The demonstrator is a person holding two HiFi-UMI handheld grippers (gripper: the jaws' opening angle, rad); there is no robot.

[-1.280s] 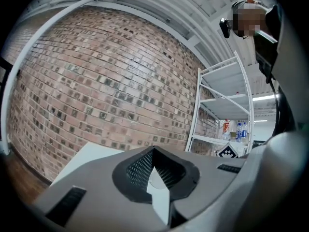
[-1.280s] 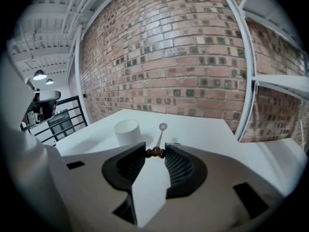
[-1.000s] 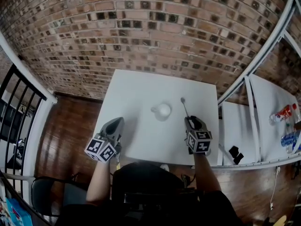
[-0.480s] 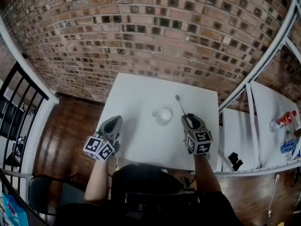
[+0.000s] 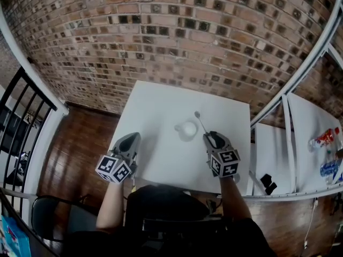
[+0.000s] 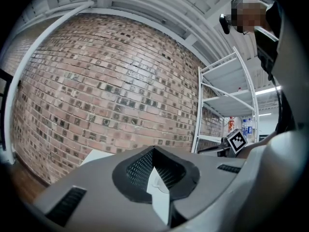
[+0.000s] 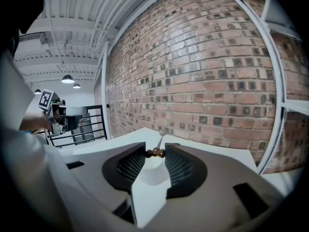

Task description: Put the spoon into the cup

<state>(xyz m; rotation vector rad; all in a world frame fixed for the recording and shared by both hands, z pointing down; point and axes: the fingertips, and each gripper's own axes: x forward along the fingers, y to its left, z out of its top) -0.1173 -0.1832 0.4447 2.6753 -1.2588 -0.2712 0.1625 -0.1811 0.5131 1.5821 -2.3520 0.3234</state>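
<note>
My right gripper (image 5: 209, 136) has moved left since a second ago, from the table's right edge towards its middle, taking the spoon (image 5: 201, 123) with it. Its jaws stand partway closed, no wider or narrower than before. In the right gripper view (image 7: 155, 152) the pad tips pinch the brown beaded end of the spoon's handle, and the thin stem (image 7: 160, 140) runs out ahead of them.

The white table (image 5: 155, 103) carries everything, with its far edge near the brick wall (image 5: 161, 31). My right gripper hangs over the near right part of it.

My left gripper (image 5: 130, 139) has kept its place at the near-left edge, well apart from the cup. In its own view (image 6: 153, 151) the jaws are drawn together with nothing between them.

The white cup (image 5: 187, 128) stands upright about the middle of the table, a little towards the right edge, as it did before.

The spoon slants away from the gripper towards the far edge. A second ago its bowl was clear of the cup on the right. Now it lies just beyond the cup's far right side, close to the rim and not inside it. From the head view I cannot tell whether the spoon touches the cup.
</note>
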